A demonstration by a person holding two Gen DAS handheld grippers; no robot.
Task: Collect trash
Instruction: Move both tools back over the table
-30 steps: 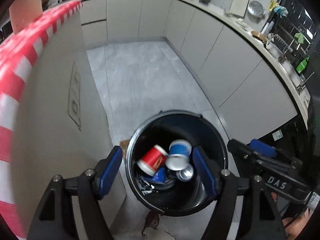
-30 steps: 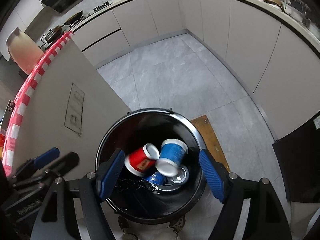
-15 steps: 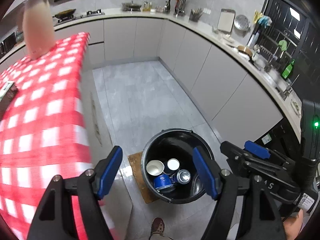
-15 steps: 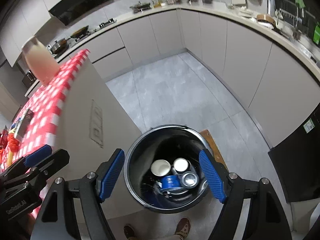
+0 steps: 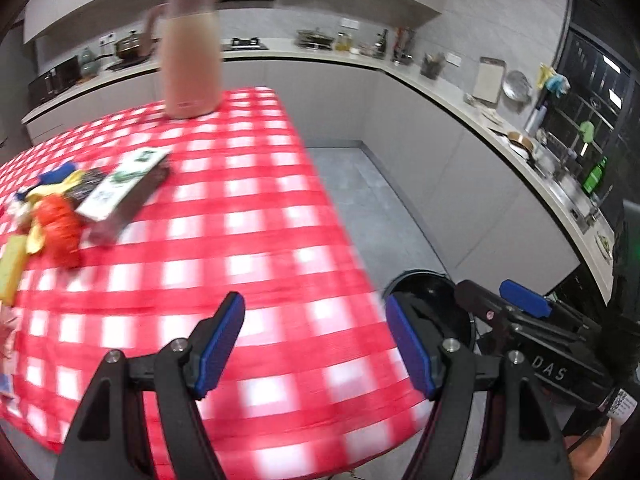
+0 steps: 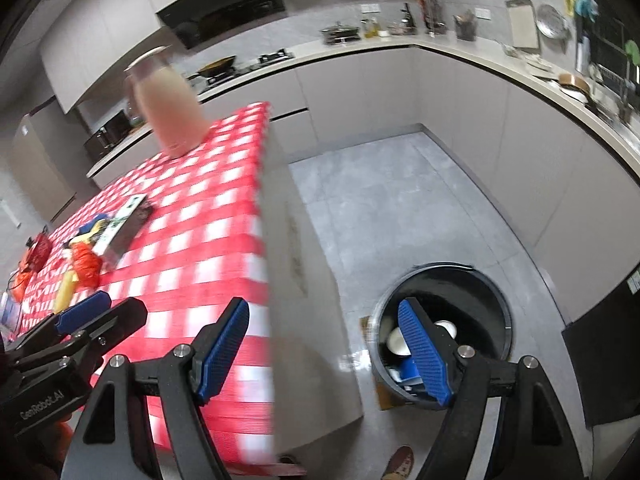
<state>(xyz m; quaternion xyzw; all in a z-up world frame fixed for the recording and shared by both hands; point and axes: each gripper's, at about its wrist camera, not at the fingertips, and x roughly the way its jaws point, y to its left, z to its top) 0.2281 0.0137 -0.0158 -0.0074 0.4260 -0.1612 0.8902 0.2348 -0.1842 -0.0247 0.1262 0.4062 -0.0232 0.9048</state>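
Note:
The black round trash bin (image 6: 480,280) stands on the floor beside the table and holds cups and a can (image 6: 398,340); its rim (image 5: 424,280) shows in the left wrist view. My left gripper (image 5: 316,344) is open and empty above the red-checked table (image 5: 248,240). My right gripper (image 6: 324,352) is open and empty over the table edge and bin. Trash lies at the table's left: a red crumpled wrapper (image 5: 60,224), yellow pieces (image 5: 12,264), a flat carton (image 5: 124,188). The same wrapper (image 6: 86,264) shows in the right wrist view.
A tall pink jug (image 5: 192,52) stands at the table's far end. Grey kitchen cabinets (image 6: 500,128) curve around the tiled floor (image 6: 400,200). A brown mat (image 6: 384,396) lies under the bin. A shoe (image 6: 400,460) shows below.
Both grippers have risen from over the bin and swung left toward the table top. The bin now sits low at the right. Both stay open and empty.

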